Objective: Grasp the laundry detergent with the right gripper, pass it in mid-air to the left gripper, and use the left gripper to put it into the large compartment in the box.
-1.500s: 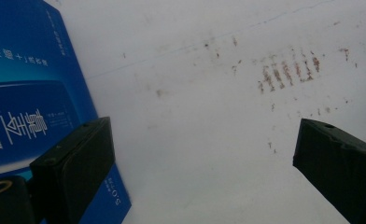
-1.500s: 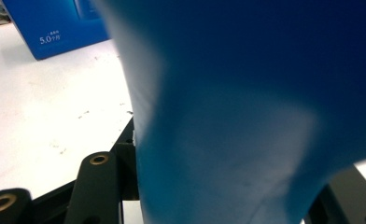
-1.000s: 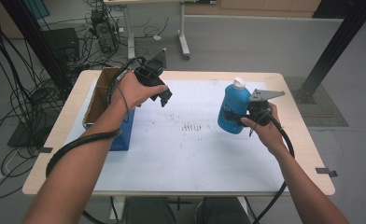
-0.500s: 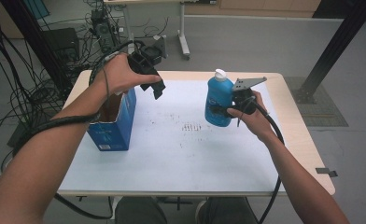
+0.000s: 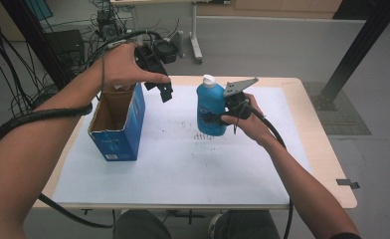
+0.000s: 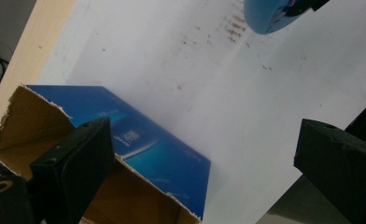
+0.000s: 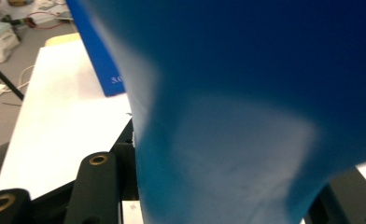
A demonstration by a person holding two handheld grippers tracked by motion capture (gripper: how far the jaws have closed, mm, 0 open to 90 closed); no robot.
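Right claw [image 5: 222, 115] clamps our bottle [image 5: 210, 107] upright at frame centre, above the worktop [image 5: 233, 164]; left claw [image 5: 160, 89] gapes empty over the box [image 5: 117, 122]. We keep the bottle vertical and lower it squarely inside.

Glossy plastic bottle [image 5: 210, 112], torn raw-edged cardboard box [image 5: 117, 122], matt white paper sheet [image 5: 183, 169]

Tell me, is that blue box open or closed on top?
Open. The blue box stands upright on the table, its top torn away, bare brown cardboard showing inside.
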